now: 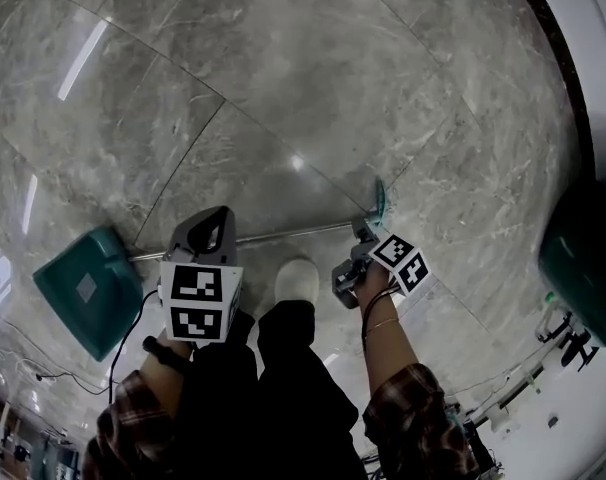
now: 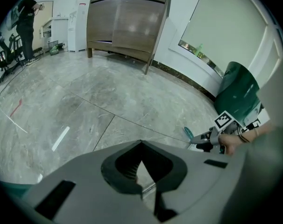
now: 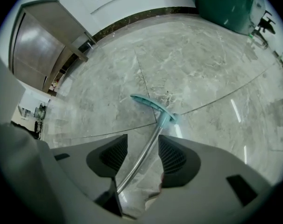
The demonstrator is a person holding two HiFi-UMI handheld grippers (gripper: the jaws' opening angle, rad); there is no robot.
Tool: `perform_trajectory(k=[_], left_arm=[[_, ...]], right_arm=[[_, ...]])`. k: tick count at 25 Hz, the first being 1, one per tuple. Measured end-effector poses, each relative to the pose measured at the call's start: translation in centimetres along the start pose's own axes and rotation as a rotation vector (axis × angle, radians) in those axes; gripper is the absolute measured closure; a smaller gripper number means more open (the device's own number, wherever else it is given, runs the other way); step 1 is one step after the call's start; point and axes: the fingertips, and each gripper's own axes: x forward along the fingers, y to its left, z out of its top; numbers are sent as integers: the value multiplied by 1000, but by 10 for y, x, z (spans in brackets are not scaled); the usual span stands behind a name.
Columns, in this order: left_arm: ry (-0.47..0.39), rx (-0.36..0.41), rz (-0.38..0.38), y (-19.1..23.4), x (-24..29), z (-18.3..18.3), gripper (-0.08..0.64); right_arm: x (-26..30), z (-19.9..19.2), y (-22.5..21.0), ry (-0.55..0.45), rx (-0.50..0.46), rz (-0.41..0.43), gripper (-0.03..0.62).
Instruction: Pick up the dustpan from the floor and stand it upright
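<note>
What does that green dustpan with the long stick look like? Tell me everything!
The dark green plastic dustpan lies on the grey marble floor, with its scoop at the left. A long, thin, shiny metal pole runs from the scoop to a light teal T-shaped handle. Near the handle end, the pole passes between the open jaws of the right claw. The dustpan is not upright yet.

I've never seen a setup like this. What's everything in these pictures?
dustpan: one, teal pan with silver handle, lying across before the feet
rounded object: one, dark green, far right
cabinet: one, brown wood, far wall
floor: one, grey marble, underfoot
bystander: one, dark clothes, far background
shoe: one, white, between the grippers
left gripper: one, grey, fingers together above the handle
right gripper: one, grey, fingers apart around the handle
</note>
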Motion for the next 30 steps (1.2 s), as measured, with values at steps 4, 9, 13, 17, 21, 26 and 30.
perform_trajectory(k=[4, 9, 13, 17, 21, 26, 30], left_arm=[[-8, -2, 9, 11, 11, -2, 558], [-18, -2, 20, 22, 17, 0, 558], [-28, -4, 6, 24, 20, 3, 558], [-22, 6, 6, 27, 24, 3, 558], [-22, 14, -6, 27, 31, 3, 558], [-44, 12, 1, 34, 33, 15, 558], [-63, -33, -3, 32, 19, 15, 558]], right_arm=[[18, -1, -12, 8, 64, -32, 380], [32, -4, -18, 18, 115, -50, 380], [42, -9, -17, 47, 133, -55, 380], [48, -9, -16, 29, 150, -82, 386], [47, -8, -27, -4, 217, -133, 467], [46, -10, -29, 5, 252, -139, 475], [37, -3, -18, -19, 282, -89, 486]])
